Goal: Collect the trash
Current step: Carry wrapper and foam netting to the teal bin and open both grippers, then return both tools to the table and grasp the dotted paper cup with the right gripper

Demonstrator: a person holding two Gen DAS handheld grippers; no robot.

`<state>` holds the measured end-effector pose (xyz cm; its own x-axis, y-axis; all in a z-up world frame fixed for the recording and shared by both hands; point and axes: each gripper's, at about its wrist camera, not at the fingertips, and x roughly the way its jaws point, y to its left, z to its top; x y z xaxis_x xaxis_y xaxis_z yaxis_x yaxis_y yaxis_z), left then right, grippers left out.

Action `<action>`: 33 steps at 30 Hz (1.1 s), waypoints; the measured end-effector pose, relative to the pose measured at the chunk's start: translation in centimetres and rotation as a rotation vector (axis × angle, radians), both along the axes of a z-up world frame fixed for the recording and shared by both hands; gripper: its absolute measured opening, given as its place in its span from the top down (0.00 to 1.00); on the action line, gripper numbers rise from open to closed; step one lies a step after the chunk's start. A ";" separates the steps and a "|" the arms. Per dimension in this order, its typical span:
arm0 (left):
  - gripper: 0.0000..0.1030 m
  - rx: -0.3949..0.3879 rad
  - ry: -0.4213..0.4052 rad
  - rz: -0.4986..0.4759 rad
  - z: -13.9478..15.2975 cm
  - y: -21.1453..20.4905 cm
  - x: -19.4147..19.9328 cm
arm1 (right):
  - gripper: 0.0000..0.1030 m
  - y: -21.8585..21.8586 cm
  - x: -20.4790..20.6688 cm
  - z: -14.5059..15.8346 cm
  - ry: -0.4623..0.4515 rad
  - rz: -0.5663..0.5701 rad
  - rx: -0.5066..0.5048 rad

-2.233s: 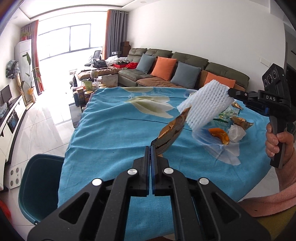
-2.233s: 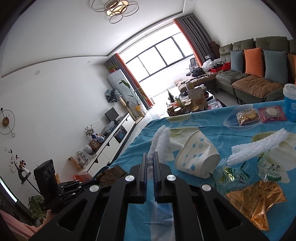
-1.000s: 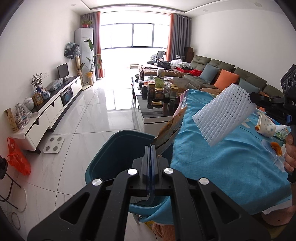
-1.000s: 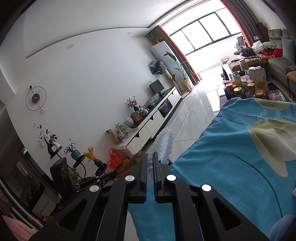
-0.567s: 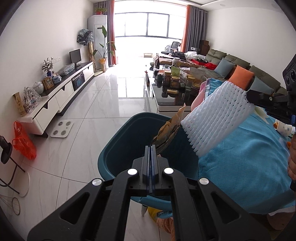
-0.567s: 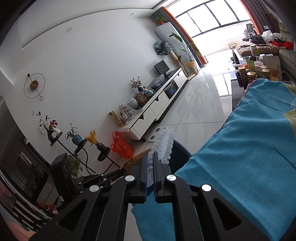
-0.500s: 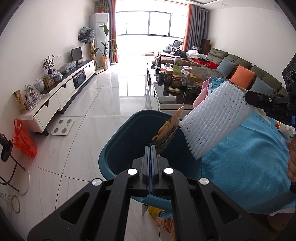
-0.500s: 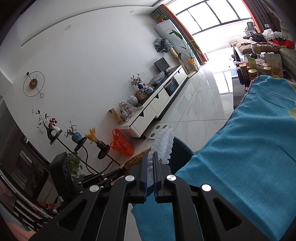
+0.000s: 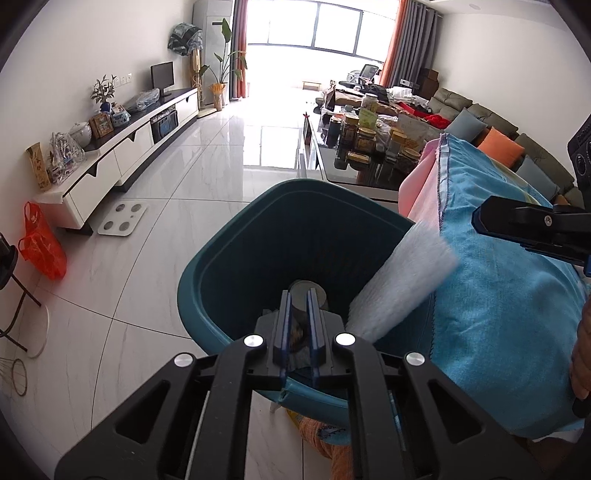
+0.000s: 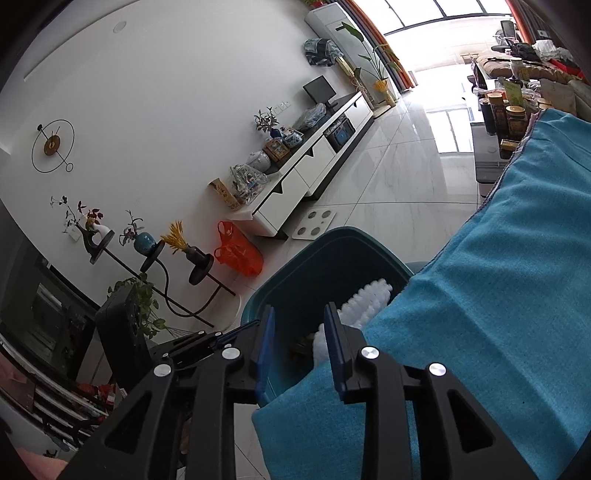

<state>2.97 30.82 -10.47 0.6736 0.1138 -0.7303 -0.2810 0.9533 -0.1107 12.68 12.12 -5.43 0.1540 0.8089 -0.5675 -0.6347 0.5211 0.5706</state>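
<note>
White tiled floor [image 9: 155,236] fills left frame: teal bin [image 9: 221,254] center, bathroom scale [image 9: 122,223] and orange bag [image 9: 42,245] left. Blue-clothed table [image 9: 498,280] right.

We note both grippers, earlier clamped, now opening over the teal bin [image 9: 221,266]. Foam net [image 9: 402,280] has left the right gripper [image 10: 299,332]; brown wrapper [image 9: 297,332] is slipping from the left gripper [image 9: 300,321].

White marble-look floor tiles [image 9: 192,173], glossy under daylight from large window [image 9: 332,33]. White wall; low white TV cabinet [image 9: 122,147] along it. Grey-green sofa [image 9: 491,122], orange curtains [image 9: 391,44].
</note>
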 end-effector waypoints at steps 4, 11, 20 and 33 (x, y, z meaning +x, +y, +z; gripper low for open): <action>0.80 -0.023 0.003 0.013 -0.7 -0.2 0.7 | 0.74 -0.3 -0.1 0.1 -0.010 -0.006 0.001; 0.68 -0.012 -0.055 -0.008 1.0 -2.1 0.1 | 0.73 -1.9 -0.4 1.0 -0.041 -0.015 0.007; 0.46 0.002 -0.181 -0.140 5.1 -7.1 -0.5 | 0.60 -8.6 -3.1 3.1 -0.171 -0.109 -0.013; 0.43 0.008 -0.224 -0.472 6.7 -20.6 2.5 | 0.55 -24.2 -5.2 3.8 -0.246 -0.463 -0.081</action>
<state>5.45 10.21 -3.76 0.7927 -0.2352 -0.5625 0.2092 0.9715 -0.1114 7.53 -12.07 -1.61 0.6209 0.5798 -0.5275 -0.4375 0.8148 0.3804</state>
